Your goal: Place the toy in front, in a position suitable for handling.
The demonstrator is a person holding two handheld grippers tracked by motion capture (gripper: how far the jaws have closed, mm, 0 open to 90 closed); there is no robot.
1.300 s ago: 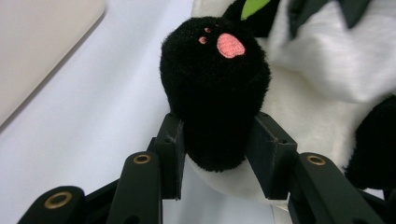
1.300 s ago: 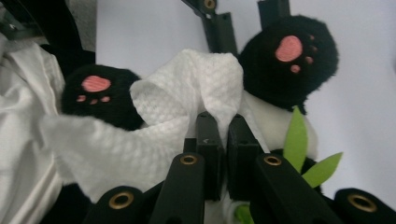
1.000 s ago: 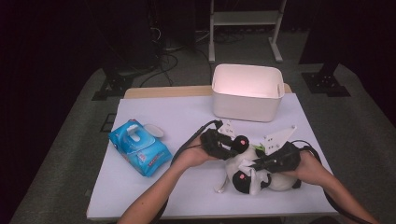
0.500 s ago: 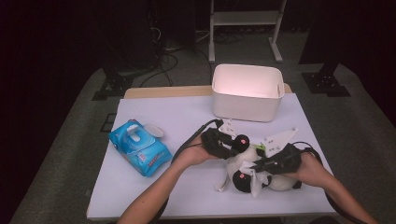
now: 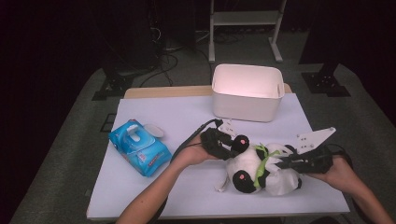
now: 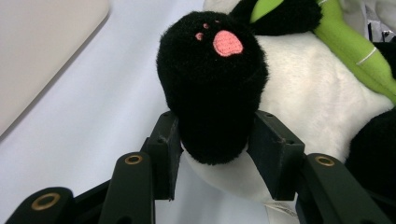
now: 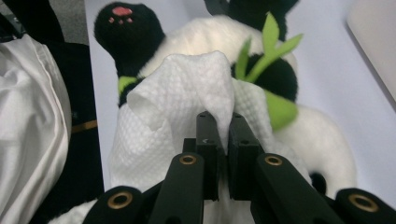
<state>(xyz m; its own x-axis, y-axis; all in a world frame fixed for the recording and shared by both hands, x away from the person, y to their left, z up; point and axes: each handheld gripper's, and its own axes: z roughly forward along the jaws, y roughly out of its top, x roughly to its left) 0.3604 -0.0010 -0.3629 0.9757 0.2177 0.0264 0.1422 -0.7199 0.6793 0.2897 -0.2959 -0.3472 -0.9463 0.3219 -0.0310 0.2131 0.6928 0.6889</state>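
Bright lit table, dark surroundings, slightly soft focus.

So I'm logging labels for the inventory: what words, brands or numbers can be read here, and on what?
None can be read.
Blue wipes pack: its print is too small and blurred.
Panda plush: the tag at its underside is blurred.
White bin: no print to be seen.

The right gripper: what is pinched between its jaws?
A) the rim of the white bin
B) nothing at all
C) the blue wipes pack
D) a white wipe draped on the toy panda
D: in the right gripper view, the right gripper has its jaws shut on the white wipe lying over the toy panda.
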